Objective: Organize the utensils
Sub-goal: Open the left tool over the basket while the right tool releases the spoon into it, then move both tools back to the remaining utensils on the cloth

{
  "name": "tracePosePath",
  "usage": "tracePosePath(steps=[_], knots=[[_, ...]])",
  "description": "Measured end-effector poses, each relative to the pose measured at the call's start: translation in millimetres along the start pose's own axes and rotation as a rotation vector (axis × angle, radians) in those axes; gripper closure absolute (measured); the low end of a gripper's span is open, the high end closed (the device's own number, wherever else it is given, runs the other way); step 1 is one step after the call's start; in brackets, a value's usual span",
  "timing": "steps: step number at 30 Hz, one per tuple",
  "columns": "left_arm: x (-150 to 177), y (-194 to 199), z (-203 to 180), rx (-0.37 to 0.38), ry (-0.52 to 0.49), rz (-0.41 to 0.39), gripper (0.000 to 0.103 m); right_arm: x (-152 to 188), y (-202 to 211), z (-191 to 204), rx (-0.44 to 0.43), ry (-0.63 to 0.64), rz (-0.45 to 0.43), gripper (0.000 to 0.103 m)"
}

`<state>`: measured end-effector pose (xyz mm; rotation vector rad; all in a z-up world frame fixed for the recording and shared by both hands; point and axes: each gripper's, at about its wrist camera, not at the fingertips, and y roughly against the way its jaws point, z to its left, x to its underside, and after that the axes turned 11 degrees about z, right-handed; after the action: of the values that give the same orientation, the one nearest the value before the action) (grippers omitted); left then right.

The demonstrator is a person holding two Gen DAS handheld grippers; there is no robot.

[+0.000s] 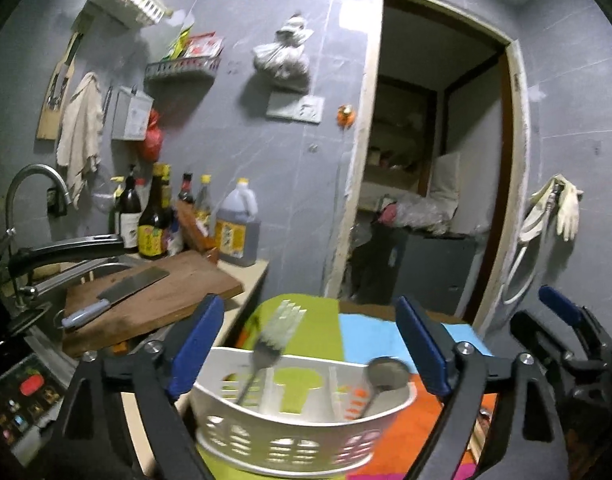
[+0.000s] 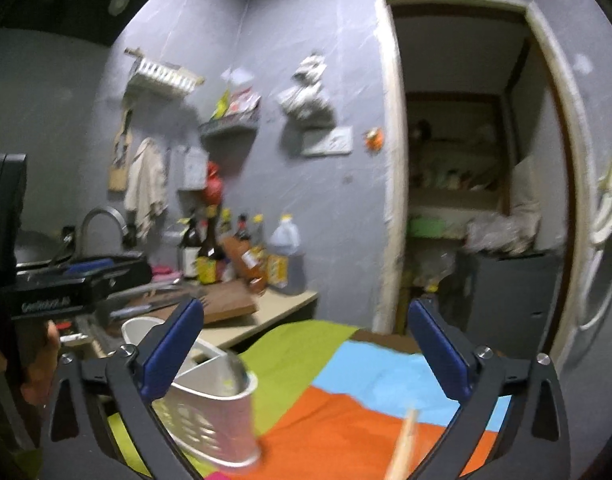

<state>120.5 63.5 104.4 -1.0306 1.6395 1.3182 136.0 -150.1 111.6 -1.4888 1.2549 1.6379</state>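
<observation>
White plastic utensil caddy (image 1: pixel 301 432): fork (image 1: pixel 265 350) left, spoon (image 1: pixel 380 378) right; left gripper (image 1: pixel 310 348) and right gripper (image 2: pixel 306 350) spread wide, empty.

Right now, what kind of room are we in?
Most likely a small home kitchen: a curved metal tap over a sink, dark sauce bottles by the wall, and a steel cleaver on a wooden chopping board.

Lay on a wooden cutting board (image 1: pixel 153 296): a cleaver (image 1: pixel 117 294); behind, sauce bottles (image 1: pixel 153 216), perhaps soy; hung by the doorway (image 1: pixel 438 152): gloves (image 1: pixel 562 208).
</observation>
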Motion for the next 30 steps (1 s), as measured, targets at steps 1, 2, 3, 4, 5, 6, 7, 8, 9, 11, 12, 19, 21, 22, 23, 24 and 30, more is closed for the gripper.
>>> tracePosePath(steps=[1, 2, 3, 4, 5, 6, 7, 8, 9, 11, 12, 19, 21, 22, 23, 24, 30], knots=[[0.0, 0.2, -5.5, 0.009, -0.008, -0.007, 0.018, 0.0, 6.4, -5.7, 0.016, -0.005, -0.004, 0.0], [0.8, 1.4, -11.0, 0.017, -0.014, -0.012, 0.018, 0.4, 11.6, -11.0, 0.031, -0.011, -0.006, 0.0], [1.3, 1.4, -16.6, 0.026, -0.019, -0.016, 0.018, 0.6, 16.5, -16.2, 0.044, -0.018, -0.007, 0.0], [2.3, 1.3, -22.8, 0.038, -0.023, -0.019, 0.018, 1.6, 21.0, -20.3, 0.056, -0.023, -0.007, 0.0], [3.3, 0.6, -28.0, 0.049, -0.025, -0.02, 0.017, 2.7, 26.1, -25.3, 0.07, -0.028, -0.007, 0.0], [4.7, -0.8, -32.8, 0.06, -0.027, -0.018, 0.017, 4.3, 32.2, -30.6, 0.086, -0.031, -0.007, 0.0], [6.5, -2.9, -38.5, 0.069, -0.03, -0.013, 0.015, 6.0, 38.1, -35.5, 0.103, -0.032, -0.006, 0.0], [8.4, -4.8, -43.4, 0.078, -0.034, -0.008, 0.011, 7.2, 41.3, -38.5, 0.114, -0.033, -0.006, 0.0], [10.1, -6.4, -48.5, 0.087, -0.038, -0.004, 0.01, 8.9, 46.1, -43.3, 0.132, -0.032, -0.005, 0.0], [13.8, -9.9, -59.6, 0.106, -0.051, 0.007, 0.01, 12.9, 54.1, -52.2, 0.163, -0.029, 0.0, 0.0], [15.5, -12.0, -65.4, 0.116, -0.06, 0.016, 0.01, 15.2, 57.0, -55.5, 0.174, -0.027, 0.004, 0.0], [33.8, -32.8, -102.8, 0.154, -0.131, 0.102, 0.01, 39.3, 64.9, -85.0, 0.262, -0.036, 0.075, 0.0], [39.5, -42.4, -112.4, 0.165, -0.144, 0.142, 0.01, 47.9, 63.3, -95.2, 0.28, -0.055, 0.106, 0.0], [43.5, -46.2, -117.1, 0.168, -0.15, 0.16, 0.01, 51.5, 62.4, -98.8, 0.287, -0.062, 0.12, 0.0], [47.1, -50.3, -121.4, 0.17, -0.157, 0.179, 0.01, 56.9, 60.5, -104.4, 0.297, -0.071, 0.144, 0.0], [50.2, -55.2, -125.8, 0.17, -0.165, 0.203, 0.01, 60.4, 58.8, -108.3, 0.301, -0.079, 0.161, 0.0], [72.8, -93.1, -147.8, 0.179, -0.191, 0.395, 0.01, 75.5, 44.6, -130.9, 0.286, -0.147, 0.269, 0.0]])
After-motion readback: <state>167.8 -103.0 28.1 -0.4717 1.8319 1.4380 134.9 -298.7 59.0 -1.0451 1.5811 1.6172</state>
